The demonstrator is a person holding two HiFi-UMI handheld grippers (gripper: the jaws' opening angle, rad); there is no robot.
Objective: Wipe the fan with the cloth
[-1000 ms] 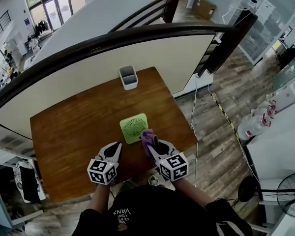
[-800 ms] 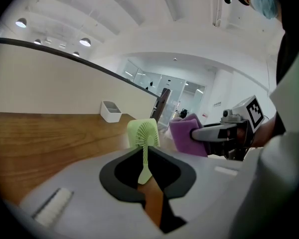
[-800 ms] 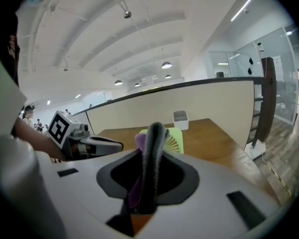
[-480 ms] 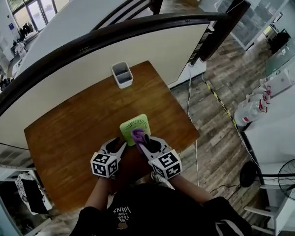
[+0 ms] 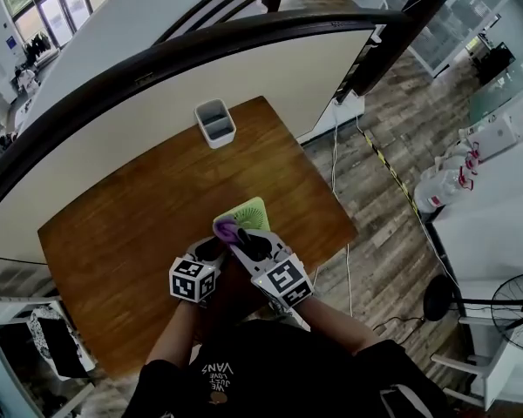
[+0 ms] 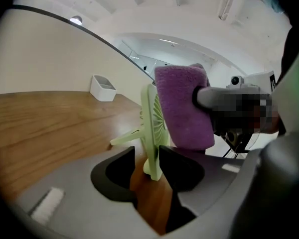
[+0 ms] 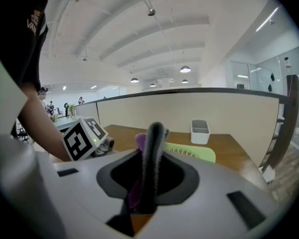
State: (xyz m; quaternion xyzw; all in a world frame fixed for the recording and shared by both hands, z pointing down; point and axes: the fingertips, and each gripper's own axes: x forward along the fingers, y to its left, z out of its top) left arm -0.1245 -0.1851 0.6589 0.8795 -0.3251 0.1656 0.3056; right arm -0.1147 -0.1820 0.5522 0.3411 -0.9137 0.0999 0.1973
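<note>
The pale-green square plastic fan (image 6: 150,114) stands upright, pinched between the left gripper (image 6: 148,157) fingers. The right gripper (image 7: 152,139) fingers clamp the purple fuzzy cloth (image 6: 183,108), which has now moved onto the grille.

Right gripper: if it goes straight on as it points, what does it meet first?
Likely the green fan, just past the tips: the right gripper has its jaws shut on the purple cloth, which would press it first. Depth is unclear; the white bin is farther back.
</note>
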